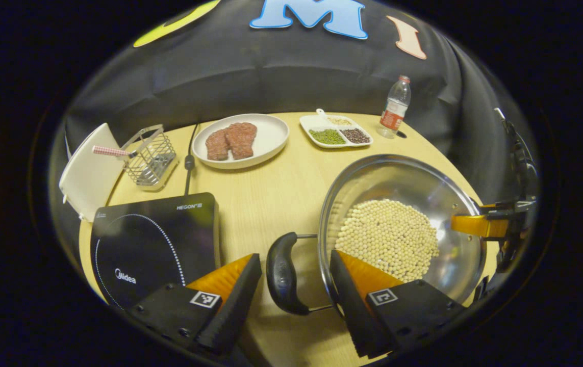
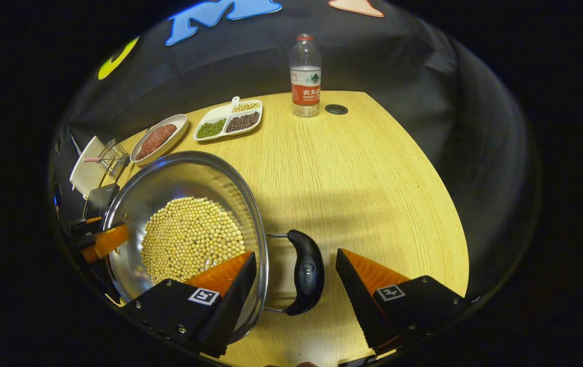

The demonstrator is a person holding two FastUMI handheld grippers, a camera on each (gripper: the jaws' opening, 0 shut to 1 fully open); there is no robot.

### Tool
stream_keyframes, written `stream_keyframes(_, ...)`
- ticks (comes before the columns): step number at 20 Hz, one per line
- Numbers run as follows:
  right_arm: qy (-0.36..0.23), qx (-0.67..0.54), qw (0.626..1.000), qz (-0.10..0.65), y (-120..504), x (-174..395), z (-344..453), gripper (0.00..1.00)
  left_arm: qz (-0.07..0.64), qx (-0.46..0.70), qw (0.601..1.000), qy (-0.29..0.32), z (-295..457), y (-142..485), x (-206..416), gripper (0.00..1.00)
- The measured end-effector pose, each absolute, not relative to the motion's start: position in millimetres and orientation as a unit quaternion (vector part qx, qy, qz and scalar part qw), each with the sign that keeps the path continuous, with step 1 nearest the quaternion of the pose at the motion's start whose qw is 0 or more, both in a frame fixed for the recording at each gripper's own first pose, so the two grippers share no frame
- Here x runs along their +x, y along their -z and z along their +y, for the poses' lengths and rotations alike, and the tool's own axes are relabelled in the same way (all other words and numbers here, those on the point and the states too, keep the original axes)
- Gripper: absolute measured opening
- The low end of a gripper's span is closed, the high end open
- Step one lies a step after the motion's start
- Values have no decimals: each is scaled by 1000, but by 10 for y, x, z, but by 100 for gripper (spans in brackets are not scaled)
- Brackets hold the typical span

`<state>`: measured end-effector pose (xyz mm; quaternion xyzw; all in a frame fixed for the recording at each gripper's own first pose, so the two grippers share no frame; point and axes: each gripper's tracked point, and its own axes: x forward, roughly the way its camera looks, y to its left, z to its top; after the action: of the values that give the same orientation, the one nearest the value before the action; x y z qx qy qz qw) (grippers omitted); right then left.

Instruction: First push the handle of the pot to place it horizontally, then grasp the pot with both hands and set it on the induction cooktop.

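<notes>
Both pot (image 1: 403, 224) handles (image 1: 282, 272) horizontal; left gripper (image 1: 294, 285), right gripper (image 2: 296, 283) spread, straddling handles, ungrasped; lift to induction cooktop (image 1: 153, 244) pending.

- We see a shiny silver pot (image 1: 444, 265) holding pale yellow beans (image 1: 387, 237), with glossy black handles (image 1: 281, 272).
- We see a light wood-grain table (image 2: 352, 173) under everything.
- We see a black induction cooktop (image 1: 153, 239) at near left, marked with a white dotted circle.
- We see a white plate (image 1: 271, 137) bearing reddish-brown meat (image 1: 231, 140).
- We see a white divided tray (image 1: 317, 124) with green, dark maroon and pale beige fillings.
- We see a clear bottle (image 2: 305, 76) at the far side, with a red cap and a red and white label.
- We see a silver wire basket (image 1: 151, 155) at far left, its handle striped red and white.
- We see a white board (image 1: 87, 173) beside the basket.
</notes>
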<state>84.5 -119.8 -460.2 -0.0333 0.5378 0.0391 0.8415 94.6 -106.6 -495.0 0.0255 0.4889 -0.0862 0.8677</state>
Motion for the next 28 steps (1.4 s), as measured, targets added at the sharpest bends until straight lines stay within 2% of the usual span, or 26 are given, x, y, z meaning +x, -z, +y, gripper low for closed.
stream_keyframes(1,-39,-31,839,542,4615,834,-1194,94,490,25,867,90,-1090,4960,952,83)
stream_keyframes(3,-41,-6,836,548,4637,806,-1131,88,491,32,866,92,-1093,4976,964,77)
stream_keyframes(5,-36,4,833,552,4680,800,-1106,74,493,30,865,92,-1100,4976,956,72)
stream_keyframes(6,-33,5,833,552,4673,800,-1108,67,494,26,864,92,-1103,4980,945,78)
stream_keyframes(9,-36,13,829,557,4656,776,-1098,66,499,23,862,90,-1091,4978,949,69)
stream_keyframes(10,-39,15,829,558,4664,768,-1088,62,500,26,861,89,-1097,4977,945,71)
stream_keyframes(11,-34,21,830,556,4662,783,-1084,62,501,30,860,90,-1081,4960,941,71)
stream_keyframes(12,-36,17,828,560,4657,771,-1096,57,501,32,860,89,-1097,4974,949,65)
stream_keyframes(13,-36,16,828,559,4649,780,-1096,57,504,32,859,87,-1094,4981,941,68)
stream_keyframes(14,-35,16,828,559,4646,770,-1091,57,505,32,858,86,-1090,4976,937,63)
stream_keyframes(18,-35,15,826,562,4630,721,-1086,57,508,32,857,82,-1093,4954,903,63)
stream_keyframes(20,-37,14,827,560,4577,700,-1080,57,505,31,859,81,-1083,4891,868,66)
stream_keyframes(28,-39,13,835,548,4274,622,-1006,57,498,31,863,79,-1041,4570,825,66)
